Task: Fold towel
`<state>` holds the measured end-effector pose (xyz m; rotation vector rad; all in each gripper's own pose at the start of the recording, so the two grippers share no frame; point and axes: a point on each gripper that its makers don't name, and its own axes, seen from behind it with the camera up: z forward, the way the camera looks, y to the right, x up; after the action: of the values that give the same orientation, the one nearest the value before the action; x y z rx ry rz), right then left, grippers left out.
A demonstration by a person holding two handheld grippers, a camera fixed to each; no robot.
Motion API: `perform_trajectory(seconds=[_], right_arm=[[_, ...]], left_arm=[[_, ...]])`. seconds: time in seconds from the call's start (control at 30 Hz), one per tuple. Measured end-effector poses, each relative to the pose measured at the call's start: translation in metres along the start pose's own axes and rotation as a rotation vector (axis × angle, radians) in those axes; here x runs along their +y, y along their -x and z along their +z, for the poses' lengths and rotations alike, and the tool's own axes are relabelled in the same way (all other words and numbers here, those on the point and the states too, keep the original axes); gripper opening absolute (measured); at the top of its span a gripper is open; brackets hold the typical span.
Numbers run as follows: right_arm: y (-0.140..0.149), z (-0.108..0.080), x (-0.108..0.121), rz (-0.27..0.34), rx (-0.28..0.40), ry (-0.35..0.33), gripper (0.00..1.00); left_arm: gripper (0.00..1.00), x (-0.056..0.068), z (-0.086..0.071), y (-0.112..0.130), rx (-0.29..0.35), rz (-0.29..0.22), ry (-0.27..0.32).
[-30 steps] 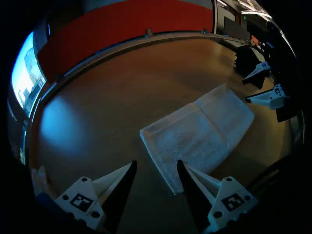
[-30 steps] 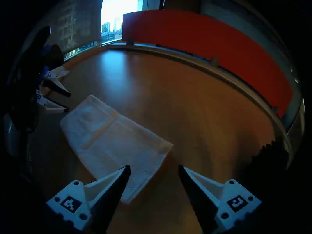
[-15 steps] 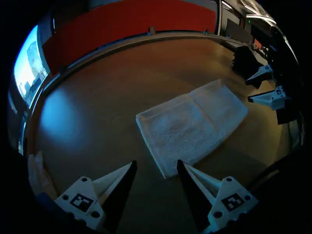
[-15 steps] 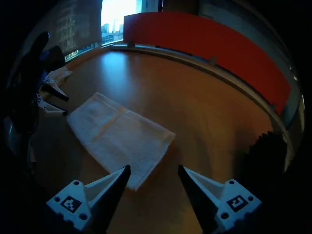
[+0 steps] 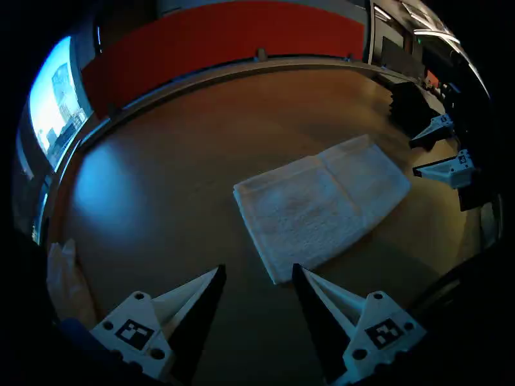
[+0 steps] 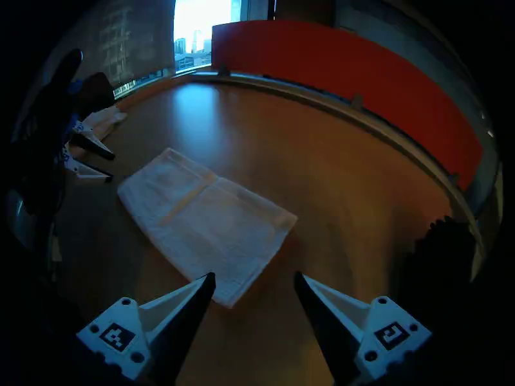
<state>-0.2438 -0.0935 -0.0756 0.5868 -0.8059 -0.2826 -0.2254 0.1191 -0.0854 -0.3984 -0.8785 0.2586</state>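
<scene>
A white towel (image 5: 322, 202) lies folded flat on the wooden table (image 5: 161, 193), with a crease band across it. In the left gripper view my left gripper (image 5: 257, 280) stands open just short of the towel's near corner, nothing between its fingers. Beyond the towel's far end the right gripper (image 5: 430, 156) shows at the right edge, open. In the right gripper view the same towel (image 6: 206, 219) lies ahead and left of my open right gripper (image 6: 254, 286), whose fingers stop short of the towel's near edge. The left gripper (image 6: 96, 164) appears at the far left, open.
A red panel (image 5: 219, 38) runs behind the table's far rim. A bright window (image 6: 199, 32) lies past the table's end. Some pale crumpled material (image 5: 64, 289) sits at the left near edge. A dark chair back (image 6: 444, 257) stands at the right.
Both grippers have drawn back from the towel over the last second; the towel now lies slightly farther from the fingertips. The towel itself has not moved on the table.
</scene>
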Motion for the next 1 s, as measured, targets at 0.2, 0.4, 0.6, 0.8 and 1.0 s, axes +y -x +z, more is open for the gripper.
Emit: perform_trajectory(seconds=[0.2, 0.4, 0.6, 0.8, 1.0], right_arm=[[0.002, 0.001, -0.003, -0.034, -0.007, -0.027, 0.94], [0.004, 0.003, -0.006, -0.065, -0.018, -0.055, 0.94], [0.006, 0.006, -0.007, -0.093, -0.031, -0.080, 0.93], [0.008, 0.011, -0.008, -0.114, -0.042, -0.096, 0.93], [0.014, 0.015, -0.012, -0.125, -0.057, -0.115, 0.88]], left_arm=[[0.75, -0.004, -0.010, 0.011, -0.001, -0.047, -0.025], [0.75, -0.006, -0.023, 0.021, 0.009, -0.106, -0.053], [0.75, -0.007, -0.036, 0.034, 0.015, -0.171, -0.076], [0.75, -0.007, -0.046, 0.045, 0.017, -0.208, -0.090], [0.75, -0.006, -0.053, 0.054, 0.008, -0.220, -0.104]])
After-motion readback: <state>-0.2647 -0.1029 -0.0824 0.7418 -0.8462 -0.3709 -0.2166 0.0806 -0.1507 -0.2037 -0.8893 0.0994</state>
